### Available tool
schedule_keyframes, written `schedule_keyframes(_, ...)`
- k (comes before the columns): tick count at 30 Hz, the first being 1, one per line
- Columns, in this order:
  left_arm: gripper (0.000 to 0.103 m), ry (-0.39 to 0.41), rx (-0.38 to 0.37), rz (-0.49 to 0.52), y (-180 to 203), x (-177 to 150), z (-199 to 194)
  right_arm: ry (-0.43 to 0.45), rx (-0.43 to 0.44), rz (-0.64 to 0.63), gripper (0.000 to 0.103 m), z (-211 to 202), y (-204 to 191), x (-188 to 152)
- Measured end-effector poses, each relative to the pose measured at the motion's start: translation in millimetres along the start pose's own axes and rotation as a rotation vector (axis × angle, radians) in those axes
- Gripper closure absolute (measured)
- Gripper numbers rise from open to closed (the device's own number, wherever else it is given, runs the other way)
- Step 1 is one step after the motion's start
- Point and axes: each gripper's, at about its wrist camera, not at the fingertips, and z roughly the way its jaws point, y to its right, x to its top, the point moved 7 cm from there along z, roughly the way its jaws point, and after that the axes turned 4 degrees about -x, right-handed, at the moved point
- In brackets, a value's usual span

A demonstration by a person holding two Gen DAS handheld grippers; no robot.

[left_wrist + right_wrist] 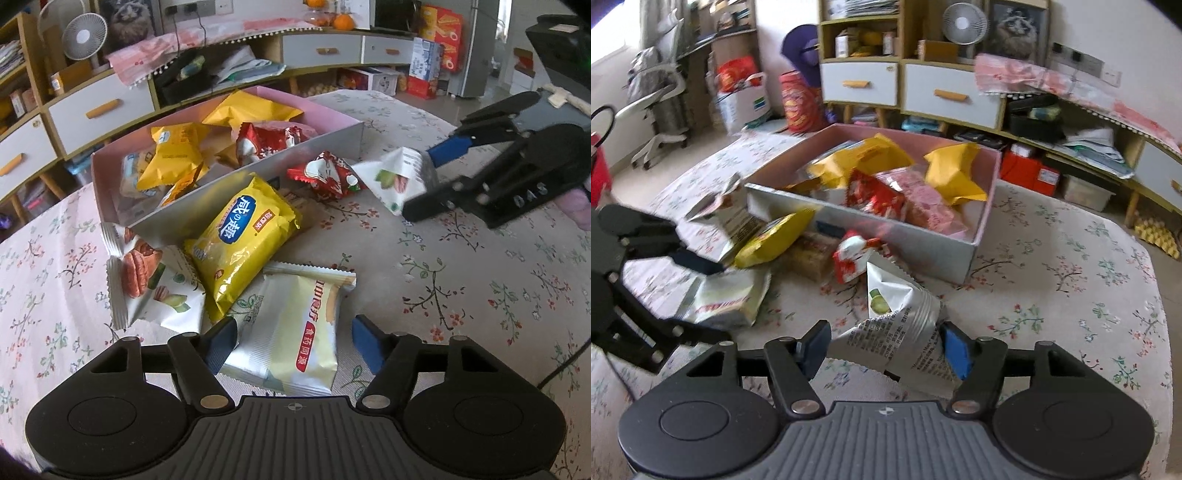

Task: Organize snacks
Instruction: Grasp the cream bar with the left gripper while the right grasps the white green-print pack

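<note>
A pink box [325,138] [871,227] on the floral cloth holds several yellow and red snack packets. My right gripper [884,350] [424,188] is shut on a white and silver nut packet [905,325] [391,179], held above the cloth to the right of the box. My left gripper [293,341] [698,264] is open, its fingers on either side of a pale yellow and silver packet [291,328] [724,299] lying on the cloth. A big yellow packet [240,240], a white nut packet [155,284] and a red packet [325,173] lie in front of the box.
A low cabinet with white drawers [99,107] [953,98] stands beyond the table. A fan [83,35] and a cat picture [1015,27] are on it. The table's cloth [461,277] stretches to the right.
</note>
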Motion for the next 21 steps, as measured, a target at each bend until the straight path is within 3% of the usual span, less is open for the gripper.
schedule_keyframes(12,0.032,0.01,-0.006,-0.095,-7.2,1.3,4.3,-0.026,0.021,-0.029,0.04,2.0,-9.4,-3.9)
schedule_keyframes(16,0.033,0.017,0.006,-0.145,-9.2,2.4,3.6,-0.03,0.028,0.004,0.04,4.8,-10.0,-1.8)
schedule_keyframes(21,0.036,-0.004,0.044,-0.135,-5.2,1.5,3.0,-0.03,0.035,0.044,0.04,6.3,-8.2,0.9)
